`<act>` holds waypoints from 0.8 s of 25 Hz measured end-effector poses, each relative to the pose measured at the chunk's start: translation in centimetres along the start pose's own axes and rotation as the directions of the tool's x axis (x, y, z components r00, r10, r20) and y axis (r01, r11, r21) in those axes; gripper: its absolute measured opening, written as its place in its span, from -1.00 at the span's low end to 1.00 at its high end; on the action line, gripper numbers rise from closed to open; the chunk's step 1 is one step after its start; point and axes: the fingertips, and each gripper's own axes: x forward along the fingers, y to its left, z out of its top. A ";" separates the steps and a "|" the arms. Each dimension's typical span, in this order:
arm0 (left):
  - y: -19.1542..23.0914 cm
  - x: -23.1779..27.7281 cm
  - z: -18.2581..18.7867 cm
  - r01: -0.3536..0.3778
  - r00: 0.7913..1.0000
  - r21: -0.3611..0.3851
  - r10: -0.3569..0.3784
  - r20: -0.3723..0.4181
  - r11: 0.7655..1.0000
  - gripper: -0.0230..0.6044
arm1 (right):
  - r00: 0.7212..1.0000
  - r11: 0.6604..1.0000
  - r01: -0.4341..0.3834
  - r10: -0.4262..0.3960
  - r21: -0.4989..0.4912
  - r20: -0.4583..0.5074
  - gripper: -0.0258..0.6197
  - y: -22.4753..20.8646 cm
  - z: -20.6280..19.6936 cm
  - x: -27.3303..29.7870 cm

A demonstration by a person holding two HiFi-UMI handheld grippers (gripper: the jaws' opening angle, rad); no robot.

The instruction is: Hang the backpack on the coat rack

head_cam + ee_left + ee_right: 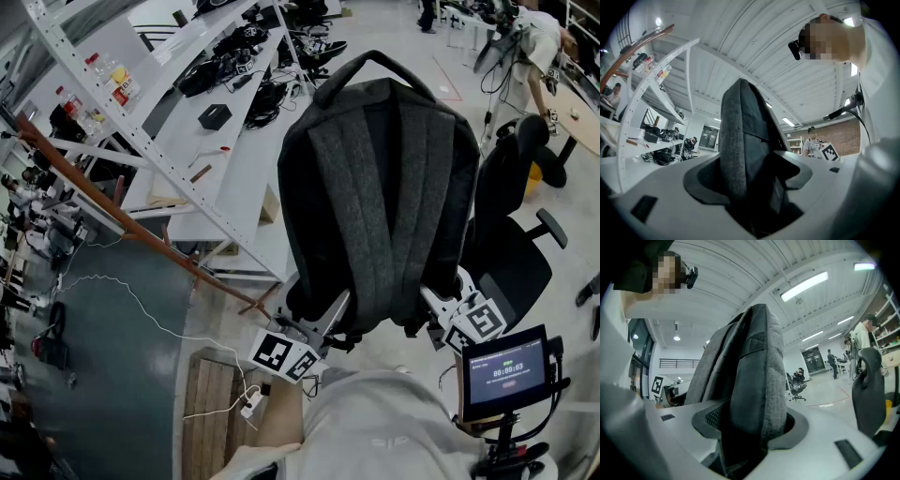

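Observation:
A dark grey backpack (384, 187) is held upright in the air in front of me, its top handle uppermost. My left gripper (333, 314) is shut on its lower left corner. At the lower right corner my right gripper (436, 305) is shut on it too. In the left gripper view the backpack (745, 136) fills the space between the jaws of the left gripper (750, 187). In the right gripper view its thick fabric (750, 366) is pressed between the jaws of the right gripper (750, 427). The brown wooden coat rack (122, 220) slants across the left, apart from the backpack; its curved top (642, 44) shows at upper left.
White metal shelving (187, 122) with cables and bottles stands to the left behind the rack. A black office chair (516, 216) is close on the right. A small screen on a stand (504, 370) sits at lower right. A power strip (251, 403) lies on a wooden pallet below.

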 end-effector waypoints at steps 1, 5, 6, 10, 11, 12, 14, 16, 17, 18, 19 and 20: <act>1.3 -0.8 0.5 -0.008 1.000 0.001 0.008 0.001 1.000 0.10 | 1.000 1.000 -0.007 0.007 -0.001 -0.002 -0.19 0.9 0.0 1.2; 6.3 -3.9 2.1 -0.046 0.999 0.003 0.046 0.017 0.999 0.10 | 0.999 0.999 -0.045 0.045 -0.010 -0.010 -0.19 4.6 0.1 6.5; 7.6 -4.7 2.5 -0.062 0.998 0.003 0.062 0.023 0.998 0.10 | 0.998 0.998 -0.060 0.060 -0.015 -0.016 -0.19 5.5 0.0 7.9; 12.5 -8.0 3.4 -0.144 0.988 -0.004 0.144 0.048 0.990 0.09 | 0.990 0.990 -0.137 0.135 -0.030 -0.047 -0.19 8.9 -0.3 13.4; 13.6 -8.9 3.7 -0.163 0.985 -0.005 0.163 0.054 0.987 0.09 | 0.987 0.987 -0.156 0.154 -0.033 -0.054 -0.19 9.8 -0.4 14.6; 14.6 -9.8 4.0 -0.180 0.982 -0.006 0.181 0.058 0.984 0.09 | 0.983 0.984 -0.174 0.172 -0.035 -0.059 -0.19 10.7 -0.5 15.7; 16.5 -11.8 4.6 -0.216 0.974 -0.007 0.216 0.066 0.976 0.10 | 0.975 0.977 -0.211 0.208 -0.036 -0.072 -0.19 12.8 -0.7 18.0; 18.8 -14.1 5.1 -0.260 0.963 -0.005 0.259 0.075 0.966 0.10 | 0.965 0.967 -0.253 0.250 -0.036 -0.085 -0.19 15.1 -1.3 20.7; 20.2 -15.5 5.3 -0.285 0.955 -0.004 0.284 0.080 0.959 0.09 | 0.957 0.960 -0.278 0.274 -0.036 -0.092 -0.19 16.4 -1.7 22.2; 21.6 -16.9 5.4 -0.312 0.947 -0.002 0.311 0.084 0.950 0.09 | 0.948 0.952 -0.306 0.301 -0.034 -0.100 -0.19 17.8 -2.1 23.8; 23.1 -18.4 5.6 -0.340 0.937 0.000 0.339 0.087 0.940 0.10 | 0.938 0.942 -0.334 0.329 -0.030 -0.106 -0.19 19.4 -2.6 25.5; 24.5 -20.0 5.9 -0.367 0.926 0.002 0.366 0.090 0.930 0.10 | 0.928 0.932 -0.361 0.356 -0.025 -0.112 -0.19 20.9 -3.0 27.2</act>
